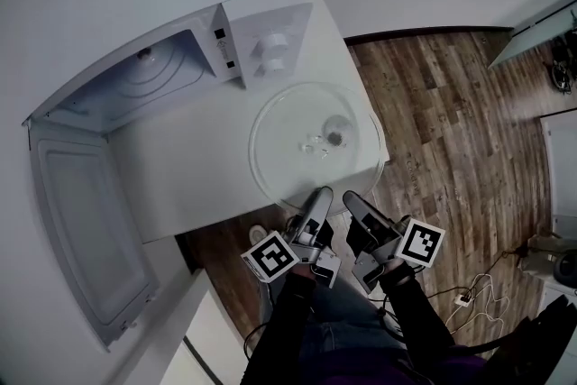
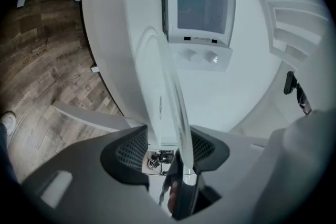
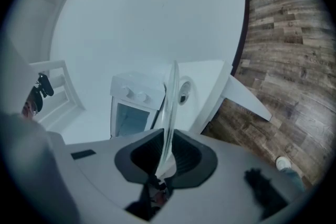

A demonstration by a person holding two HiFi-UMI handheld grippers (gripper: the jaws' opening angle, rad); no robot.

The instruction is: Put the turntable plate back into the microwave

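The round clear glass turntable plate (image 1: 288, 135) lies on the white bench (image 1: 198, 176) at its front right corner. Its near rim reaches out over the bench's front edge. The white microwave (image 1: 261, 36) stands at the back of the bench, up and to the left of the plate, with its cavity facing the bench's left side. Its door (image 1: 81, 230) is swung wide open along that side.

Both tools meet the plate at that near rim, side by side, so the disc stretches away from them toward the back edge. Being round, it has no long axis to line up.

The left hand-held gripper (image 1: 322, 193) has its jaws spread wide. In its own view the rim passes between them, close against one pad and clear of the other, so it does not pinch yet. The right hand-held gripper (image 1: 352, 198) has its jaws drawn in narrow, nipping the thin rim edge-on.

Both forearms come up from the front edge, close together, with the tools angled slightly inward. The left one is nearer the cavity, so I judge the carry must go left and back toward the opening.
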